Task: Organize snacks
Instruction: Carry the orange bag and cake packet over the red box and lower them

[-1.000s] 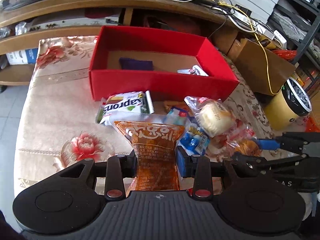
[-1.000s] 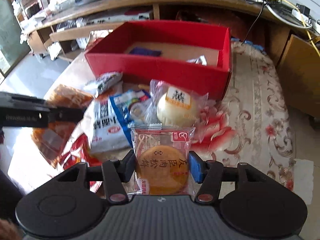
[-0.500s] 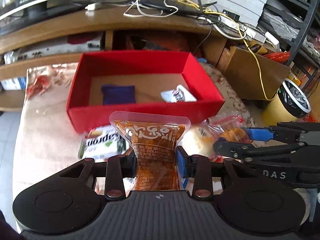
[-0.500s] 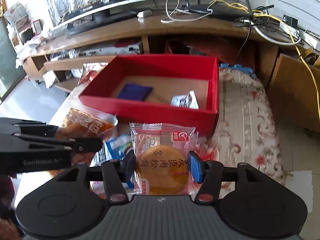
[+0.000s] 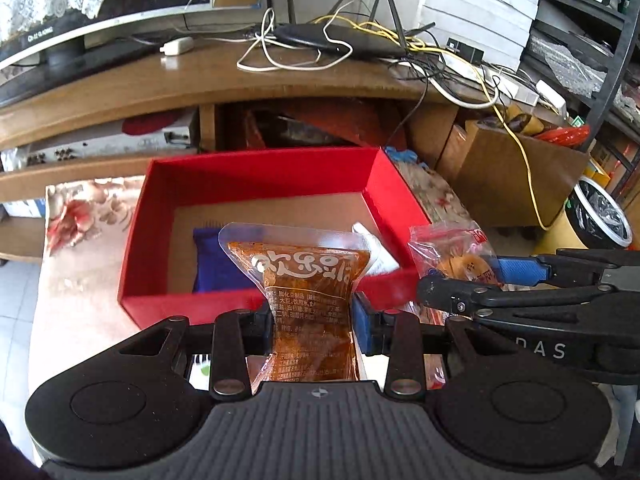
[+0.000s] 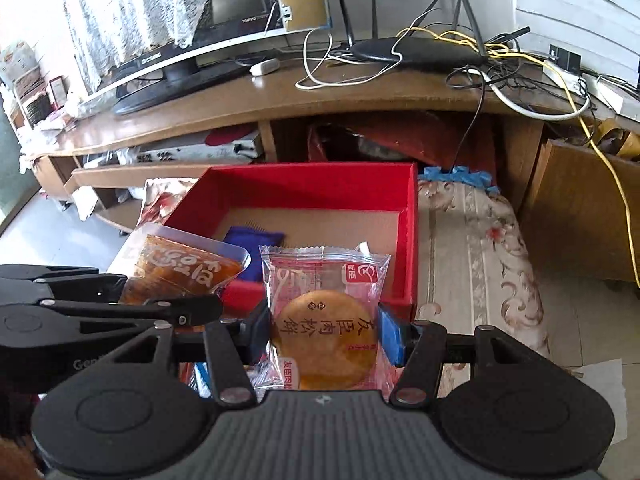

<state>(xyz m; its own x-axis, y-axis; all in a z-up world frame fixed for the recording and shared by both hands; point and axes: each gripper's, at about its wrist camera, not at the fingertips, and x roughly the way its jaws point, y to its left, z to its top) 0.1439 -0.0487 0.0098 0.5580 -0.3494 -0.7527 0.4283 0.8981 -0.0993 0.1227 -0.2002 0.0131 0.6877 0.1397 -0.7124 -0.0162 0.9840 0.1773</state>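
Observation:
My left gripper (image 5: 312, 320) is shut on an orange-brown snack pouch (image 5: 310, 292) and holds it raised over the near wall of the red box (image 5: 256, 168). My right gripper (image 6: 324, 332) is shut on a clear-wrapped round pastry (image 6: 326, 340), raised at the box's near right corner (image 6: 408, 240). Each gripper shows in the other view, the right gripper (image 5: 460, 280) with its pastry and the left gripper (image 6: 160, 304) with its pouch. Inside the box lie a dark blue packet (image 5: 212, 264) and a white packet (image 5: 376, 248).
The box stands on a floral cloth (image 6: 472, 248). Behind is a wooden TV stand (image 5: 200, 80) with a monitor, router and tangled cables. A cardboard box (image 5: 512, 184) and a bin (image 5: 600, 216) stand at the right. Other snacks are mostly hidden below the grippers.
Both grippers have lifted their snacks from the pile and moved forward toward the red box, which now sits lower and closer in both views.

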